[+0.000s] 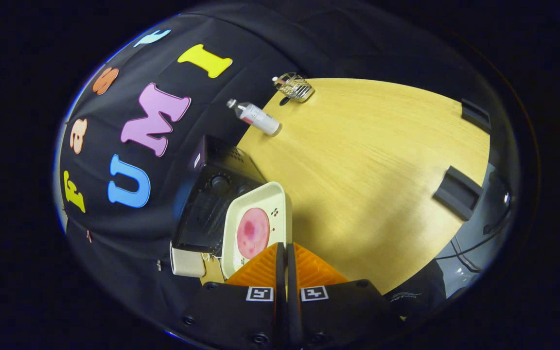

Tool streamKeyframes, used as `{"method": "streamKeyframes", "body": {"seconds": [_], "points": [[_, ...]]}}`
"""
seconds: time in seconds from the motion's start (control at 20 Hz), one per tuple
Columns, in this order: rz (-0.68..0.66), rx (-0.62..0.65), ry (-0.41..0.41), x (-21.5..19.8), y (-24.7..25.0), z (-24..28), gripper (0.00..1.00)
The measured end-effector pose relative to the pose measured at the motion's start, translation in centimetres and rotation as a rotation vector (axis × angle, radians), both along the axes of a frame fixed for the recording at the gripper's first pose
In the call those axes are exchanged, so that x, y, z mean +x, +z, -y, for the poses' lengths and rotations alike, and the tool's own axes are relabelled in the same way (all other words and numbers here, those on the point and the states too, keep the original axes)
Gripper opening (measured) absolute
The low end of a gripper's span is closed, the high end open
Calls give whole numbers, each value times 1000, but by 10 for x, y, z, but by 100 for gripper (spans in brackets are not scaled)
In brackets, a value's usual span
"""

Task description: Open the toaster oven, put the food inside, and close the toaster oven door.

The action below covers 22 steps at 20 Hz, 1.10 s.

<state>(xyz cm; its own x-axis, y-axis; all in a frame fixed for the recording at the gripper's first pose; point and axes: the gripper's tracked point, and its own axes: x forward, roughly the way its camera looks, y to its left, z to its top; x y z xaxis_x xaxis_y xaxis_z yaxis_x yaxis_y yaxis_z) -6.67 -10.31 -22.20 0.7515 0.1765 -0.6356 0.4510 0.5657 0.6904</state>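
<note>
**Gripper View: Tray Held at the Toaster Oven Front**

At the toaster oven front, the gripper [286, 253] holds a cream tray [260, 204] by its near rim. Both fingers are drawn together with only a thin slit between them, and the tray's rim passes into that slit, so the gripper is closed on the tray. The tray stands tilted, its face turned toward the camera.

1. Food. A round pink slice [253, 232] lies on the tray's inner face, just ahead of the fingertips. A small cherry motif is printed on the tray beside the slice.

2. Toaster oven. The toaster oven [212, 194] is dark, with a round knob on its front panel and vent slots on its top. It sits directly behind the tray, against the black booth wall. Whether its door is open or shut cannot be told, as the tray covers part of the front. A small pale block [187, 261] sits at the oven's lower corner, beside the tray.

3. Desk. The wooden desk [367, 160] carries the oven. Beyond the oven, near the booth wall, a white bottle [256, 116] lies on its side. Farther from the oven, a wire basket [293, 86] stands at the desk's far edge. Two dark clamps [457, 192] grip the desk edge well apart from the oven.
</note>
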Motion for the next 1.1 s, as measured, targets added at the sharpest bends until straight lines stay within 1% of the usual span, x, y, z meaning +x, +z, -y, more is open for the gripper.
{"method": "streamKeyframes", "body": {"seconds": [0.35, 0.55, 0.7, 0.9, 1.1], "points": [[43, 44, 46, 61, -2, -81, 6], [36, 64, 27, 92, -13, -104, 6], [25, 86, -6, 119, -26, -119, 6], [23, 155, -92, 162, -31, -138, 6], [43, 174, -155, 198, -36, -151, 6]]}}
